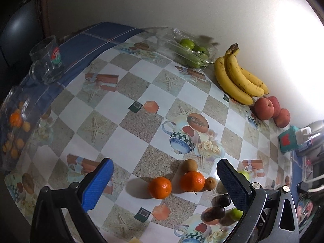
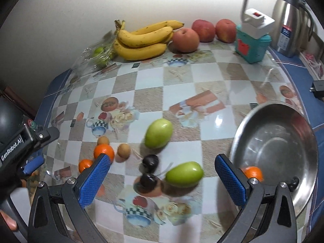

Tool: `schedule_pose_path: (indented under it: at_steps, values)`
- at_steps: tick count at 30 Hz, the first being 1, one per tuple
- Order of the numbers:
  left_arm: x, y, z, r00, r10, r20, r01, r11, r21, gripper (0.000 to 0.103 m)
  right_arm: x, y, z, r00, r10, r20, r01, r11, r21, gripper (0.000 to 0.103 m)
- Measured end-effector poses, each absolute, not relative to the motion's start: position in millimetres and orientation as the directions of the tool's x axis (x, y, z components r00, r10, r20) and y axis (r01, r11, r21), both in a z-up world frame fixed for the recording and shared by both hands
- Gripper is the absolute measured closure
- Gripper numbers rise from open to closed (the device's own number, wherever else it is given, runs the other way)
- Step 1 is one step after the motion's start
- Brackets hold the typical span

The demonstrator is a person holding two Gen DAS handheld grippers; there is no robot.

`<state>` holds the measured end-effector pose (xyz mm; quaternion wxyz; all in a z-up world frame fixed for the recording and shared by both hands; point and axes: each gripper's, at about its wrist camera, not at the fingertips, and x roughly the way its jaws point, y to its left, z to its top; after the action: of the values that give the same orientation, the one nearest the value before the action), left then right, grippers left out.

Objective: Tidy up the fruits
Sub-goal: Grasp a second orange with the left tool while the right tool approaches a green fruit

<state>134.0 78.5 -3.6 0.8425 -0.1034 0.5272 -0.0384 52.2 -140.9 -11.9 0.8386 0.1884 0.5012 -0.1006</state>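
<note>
Early going here: one tangerine (image 2: 253, 172) sits in the steel bowl (image 2: 283, 121) at the desk's (image 2: 212, 77) right side, while tangerines (image 1: 160, 187), green fruits (image 2: 184, 174) and dark plums (image 2: 150, 162) lie loose. Both the left gripper (image 1: 165, 179) and right gripper (image 2: 162, 174) hover spread wide, empty.

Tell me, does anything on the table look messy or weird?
Not much. Small fruits lie loose mid-table: two oranges, two green fruits and dark plums. One orange already sits in the metal bowl. Nothing spilled or broken.
</note>
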Motion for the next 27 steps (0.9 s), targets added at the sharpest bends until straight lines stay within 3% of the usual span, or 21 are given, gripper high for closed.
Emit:
schedule_pose_path:
  at_steps: [6,14,17,20,27]
  values:
    - [133.6,65.1,-17.0,0.427,-0.101,-0.899,0.006,0.994,-0.109,0.0,54.7,-138.5,-29.6,0.425,-0.006,-0.905,0.332,0.931,0.149,0.005]
    - [134.3,73.0,-51.4,0.305,-0.088,-0.948,-0.034,0.994,-0.103,0.0,47.1,-145.5,-40.1,0.373,-0.039,-0.927,0.333,0.938,0.094,0.007]
    - [133.5,78.5,-56.3,0.289,-0.085,-0.954,-0.064,0.992,-0.108,0.0,45.6,-145.7,-40.9,0.369,-0.062,-0.927,0.328,0.942,0.067,0.028]
    - [133.7,77.7,-61.7,0.273,-0.076,-0.959,-0.068,0.993,-0.098,0.001,45.2,-148.9,-46.3,0.351,-0.066,-0.934,0.336,0.94,0.06,0.029]
    - [132.2,72.4,-72.4,0.237,-0.084,-0.968,-0.054,0.994,-0.1,0.016,45.2,-151.9,-60.3,0.31,-0.035,-0.95,0.338,0.938,0.075,0.029]
